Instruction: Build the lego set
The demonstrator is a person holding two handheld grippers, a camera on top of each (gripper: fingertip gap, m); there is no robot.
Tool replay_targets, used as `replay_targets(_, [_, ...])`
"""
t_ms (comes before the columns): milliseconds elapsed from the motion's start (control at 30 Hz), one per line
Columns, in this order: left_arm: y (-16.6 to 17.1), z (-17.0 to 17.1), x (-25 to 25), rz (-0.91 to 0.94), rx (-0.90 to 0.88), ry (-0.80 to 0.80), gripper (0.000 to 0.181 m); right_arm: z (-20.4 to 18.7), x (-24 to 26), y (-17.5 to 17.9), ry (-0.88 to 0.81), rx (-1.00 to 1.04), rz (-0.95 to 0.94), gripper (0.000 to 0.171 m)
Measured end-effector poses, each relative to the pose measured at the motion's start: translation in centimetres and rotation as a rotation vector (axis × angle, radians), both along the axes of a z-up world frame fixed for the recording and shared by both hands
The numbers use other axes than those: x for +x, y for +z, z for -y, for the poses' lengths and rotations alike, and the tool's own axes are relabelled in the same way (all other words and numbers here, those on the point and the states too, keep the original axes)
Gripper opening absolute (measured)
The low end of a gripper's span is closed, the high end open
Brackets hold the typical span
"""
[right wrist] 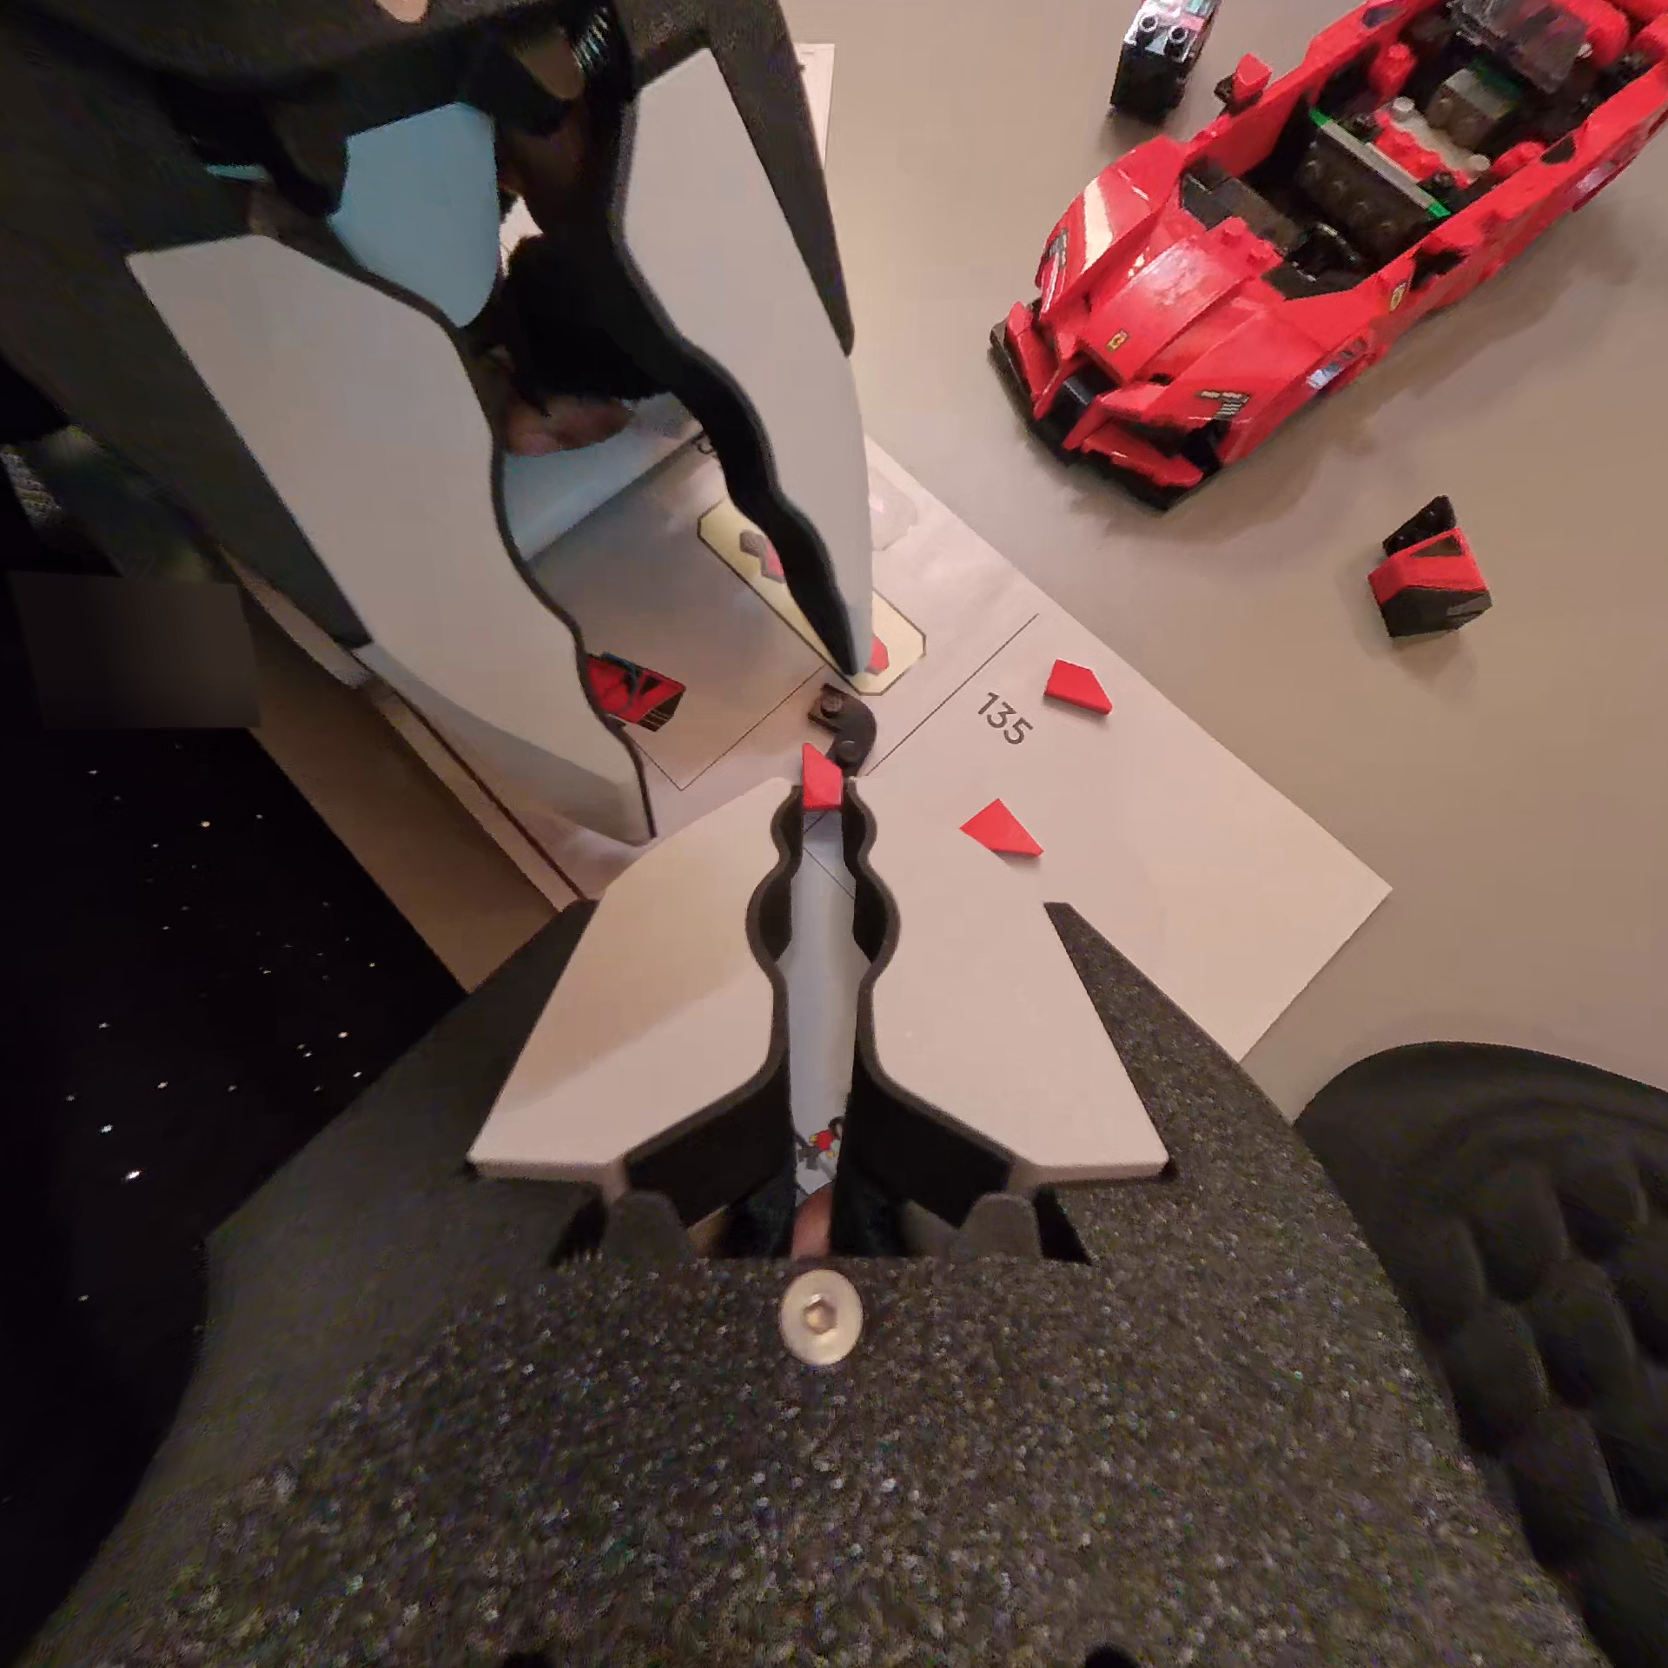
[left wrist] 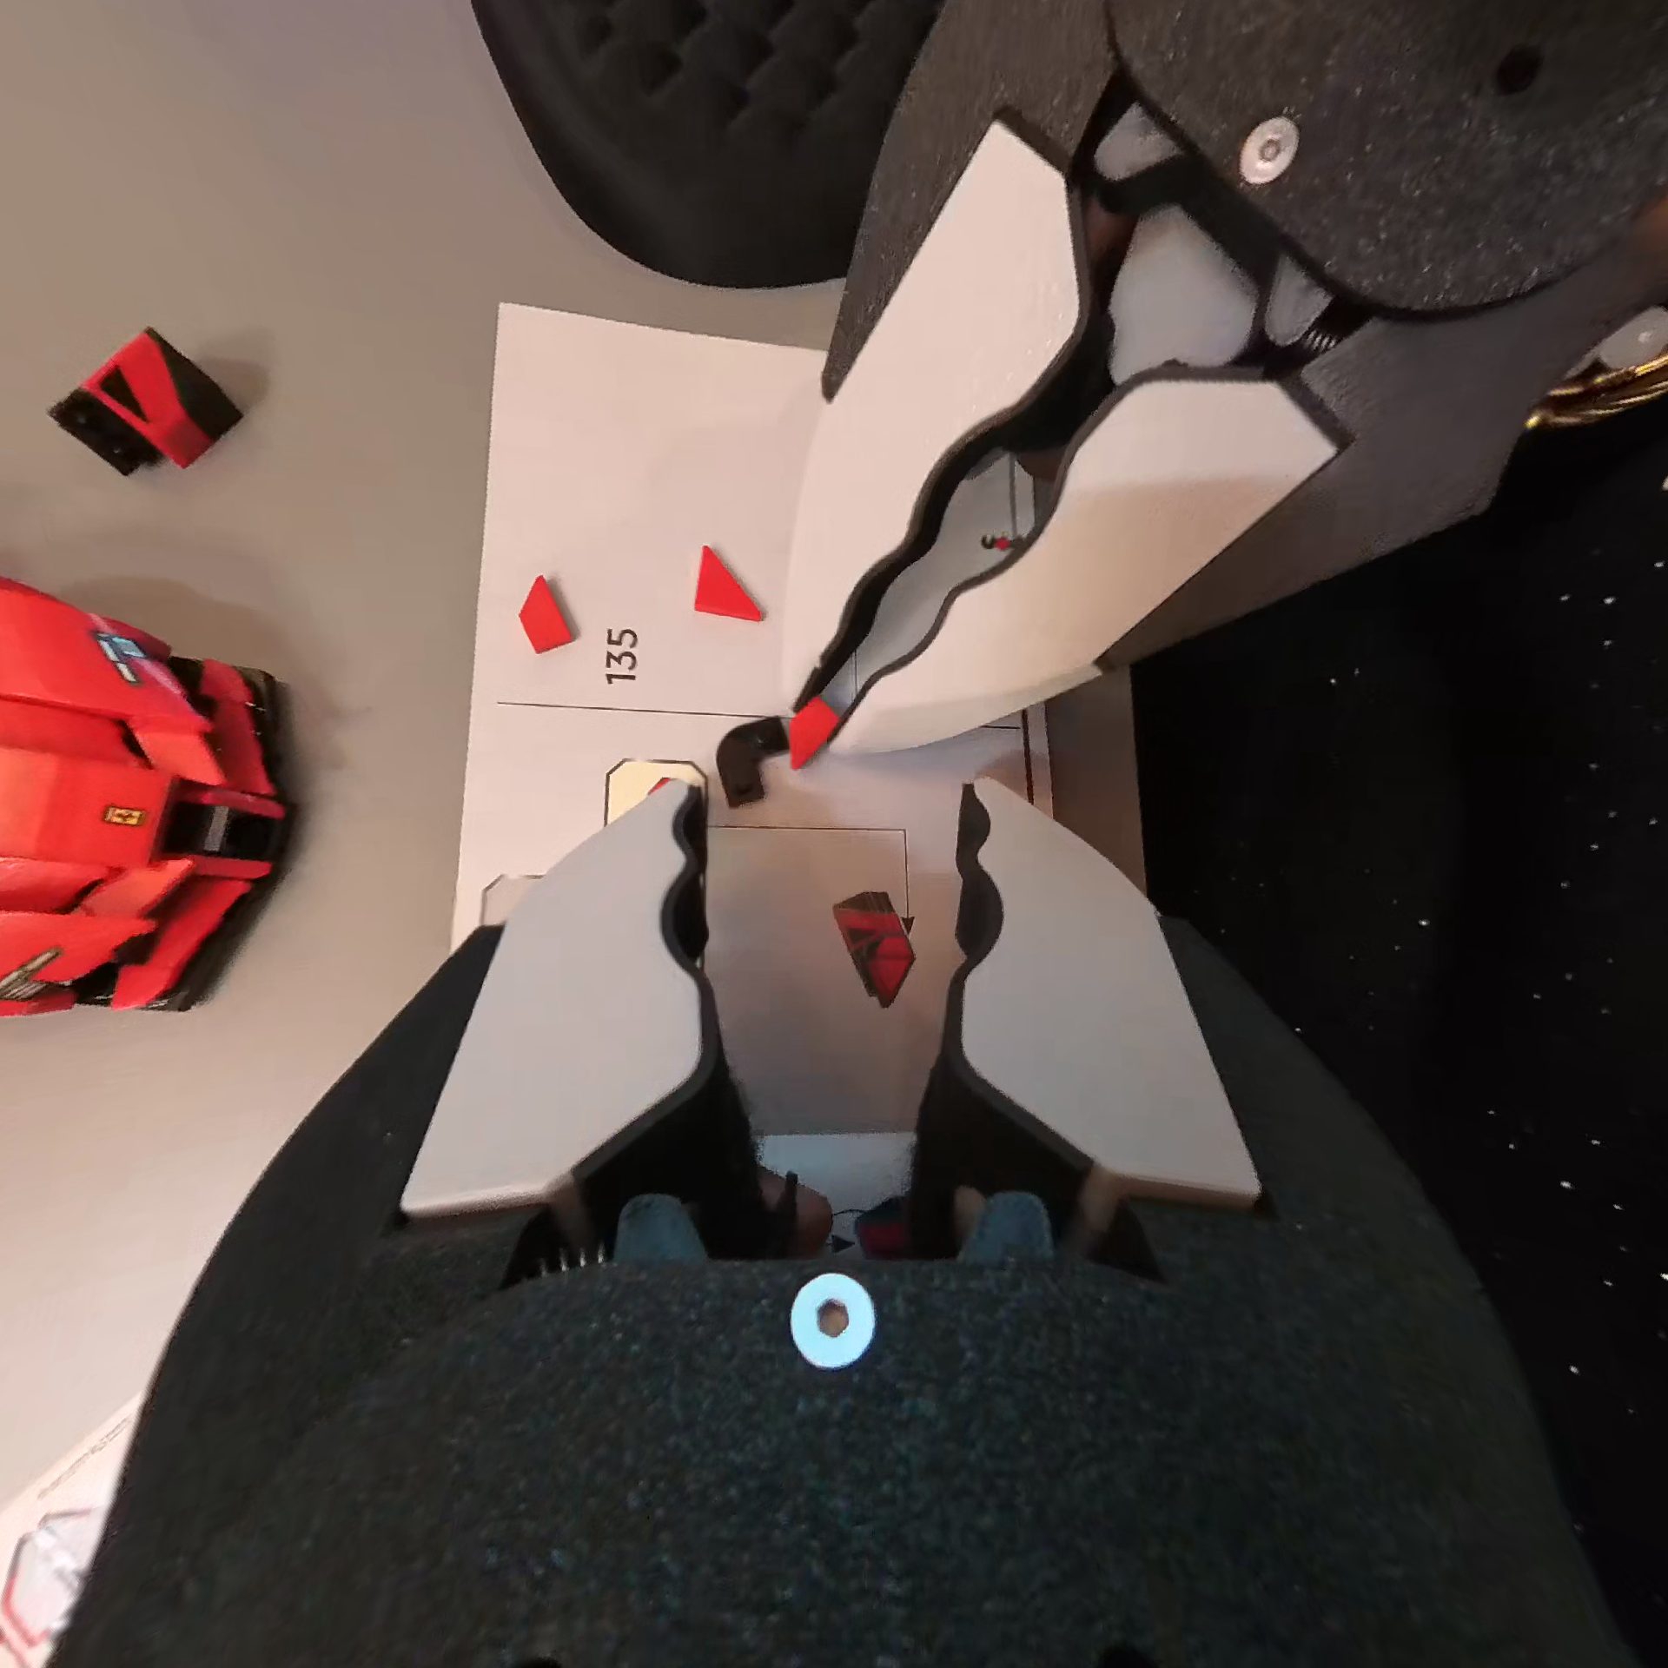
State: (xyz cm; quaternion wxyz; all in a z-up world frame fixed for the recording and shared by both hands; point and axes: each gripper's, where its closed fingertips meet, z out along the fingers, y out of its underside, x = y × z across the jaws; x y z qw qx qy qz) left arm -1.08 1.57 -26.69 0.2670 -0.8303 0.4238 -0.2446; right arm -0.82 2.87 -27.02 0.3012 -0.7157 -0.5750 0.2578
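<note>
Right wrist view: right gripper [right wrist: 821, 787] clamped on small red wedge tile [right wrist: 820, 778], beside small black curved bracket piece [right wrist: 848, 722]. Left gripper [left wrist: 835, 799] apart, empty. Advice: left steadies bracket; press tile squarely.

Around the black curved piece [left wrist: 747, 756], the right gripper [left wrist: 817, 722] crowds in from two o'clock; two red wedge tiles [left wrist: 727, 587] lie at eleven; bare instruction booklet [left wrist: 632, 451] page beyond.
</note>
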Motion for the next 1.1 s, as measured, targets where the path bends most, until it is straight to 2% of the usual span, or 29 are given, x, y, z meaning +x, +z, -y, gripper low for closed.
replay_targets(300, [0.0, 1.5, 1.3, 0.053, -0.045, 0.007, 0.051, -0.9, 1.1, 0.4, 0.005, 0.000, -0.021, 0.008])
replay_targets(433, [0.4, 1.4, 1.1, 0.075, -0.020, 0.023, 0.048, -0.4, 0.3, 1.0, 0.147, 0.042, -0.057, 0.008])
replay_targets(533, [0.8, 1.3, 0.1, 0.075, 0.003, 0.047, 0.037, -0.8, 0.1, 1.4, 0.244, 0.096, -0.030, 0.008])
replay_targets(633, [1.4, 1.1, -1.5, 0.067, 0.053, 0.091, 0.018, -1.0, 0.0, 1.8, 0.355, 0.125, -0.006, 0.008])
replay_targets(733, [2.5, 0.6, -4.3, 0.035, 0.135, 0.160, 0.005, -0.9, -0.3, 1.8, 0.412, 0.102, -0.001, 0.008])
replay_targets(900, [4.6, 0.3, -6.8, 0.079, 0.233, 0.218, 0.001, -1.0, -0.4, 1.0, 0.406, 0.069, -0.007, 0.008])
replay_targets(1100, [3.8, 0.0, -4.5, 0.071, 0.238, 0.130, 0.001, -1.0, -0.3, 0.6, 0.411, 0.056, 0.002, 0.008])
